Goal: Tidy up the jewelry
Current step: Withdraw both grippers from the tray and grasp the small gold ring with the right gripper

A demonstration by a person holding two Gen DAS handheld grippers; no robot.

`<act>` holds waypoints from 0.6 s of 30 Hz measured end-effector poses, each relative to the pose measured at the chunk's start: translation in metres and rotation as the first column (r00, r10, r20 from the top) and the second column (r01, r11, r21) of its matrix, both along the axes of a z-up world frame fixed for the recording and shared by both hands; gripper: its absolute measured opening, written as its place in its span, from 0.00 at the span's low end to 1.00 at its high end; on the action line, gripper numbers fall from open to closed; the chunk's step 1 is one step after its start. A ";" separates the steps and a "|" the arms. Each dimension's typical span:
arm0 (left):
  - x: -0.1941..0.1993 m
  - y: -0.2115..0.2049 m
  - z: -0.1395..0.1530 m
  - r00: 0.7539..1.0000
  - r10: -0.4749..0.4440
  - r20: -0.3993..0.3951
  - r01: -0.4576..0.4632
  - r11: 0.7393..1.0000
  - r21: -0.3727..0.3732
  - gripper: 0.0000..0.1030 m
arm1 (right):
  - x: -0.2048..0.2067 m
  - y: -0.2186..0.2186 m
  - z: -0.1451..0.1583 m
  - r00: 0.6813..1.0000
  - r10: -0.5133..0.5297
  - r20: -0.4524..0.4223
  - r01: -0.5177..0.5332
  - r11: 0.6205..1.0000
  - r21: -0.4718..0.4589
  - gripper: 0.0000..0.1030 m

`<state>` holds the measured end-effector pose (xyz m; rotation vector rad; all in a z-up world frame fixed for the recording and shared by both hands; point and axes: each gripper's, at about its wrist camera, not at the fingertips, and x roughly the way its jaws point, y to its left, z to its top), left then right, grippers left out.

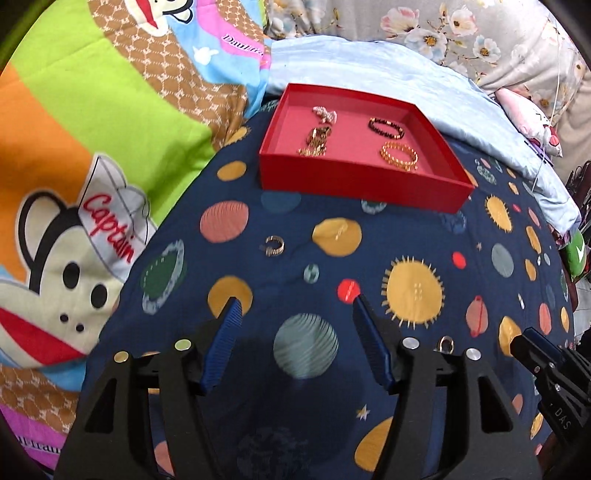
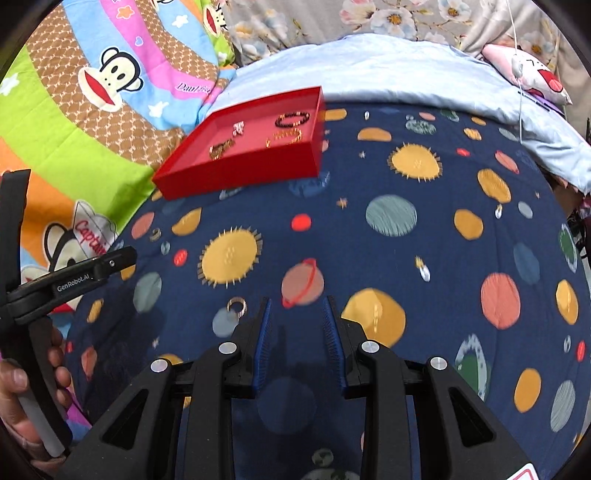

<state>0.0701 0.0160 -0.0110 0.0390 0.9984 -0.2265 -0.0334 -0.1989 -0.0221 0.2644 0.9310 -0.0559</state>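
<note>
A red tray [image 1: 354,184] [image 2: 236,173] sits on the navy planet-print bedspread. It holds a dark bead bracelet [image 1: 385,127], a gold bracelet [image 1: 399,156], a gold chain [image 1: 316,142] and a pearly piece [image 1: 325,113]. A gold ring [image 1: 274,246] lies loose ahead of my left gripper [image 1: 297,304], which is open and empty. A second ring [image 2: 236,307] [image 1: 446,344] lies just left of my right gripper [image 2: 296,304], which is open and empty. The right gripper's tip [image 1: 532,345] shows at the right in the left wrist view.
A cartoon-monkey quilt [image 1: 92,166] lies bunched to the left. A light blue sheet [image 1: 369,62] and floral bedding [image 2: 388,14] lie behind the tray. A pink plush [image 2: 535,70] sits at the back right. My left hand's gripper [image 2: 74,280] shows at the left in the right wrist view.
</note>
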 end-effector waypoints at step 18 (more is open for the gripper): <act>-0.022 0.029 -0.018 0.999 0.035 -0.030 -0.033 0.998 0.048 0.62 | 0.013 0.046 -0.029 0.993 0.108 -0.048 -0.108 0.994 0.018 0.27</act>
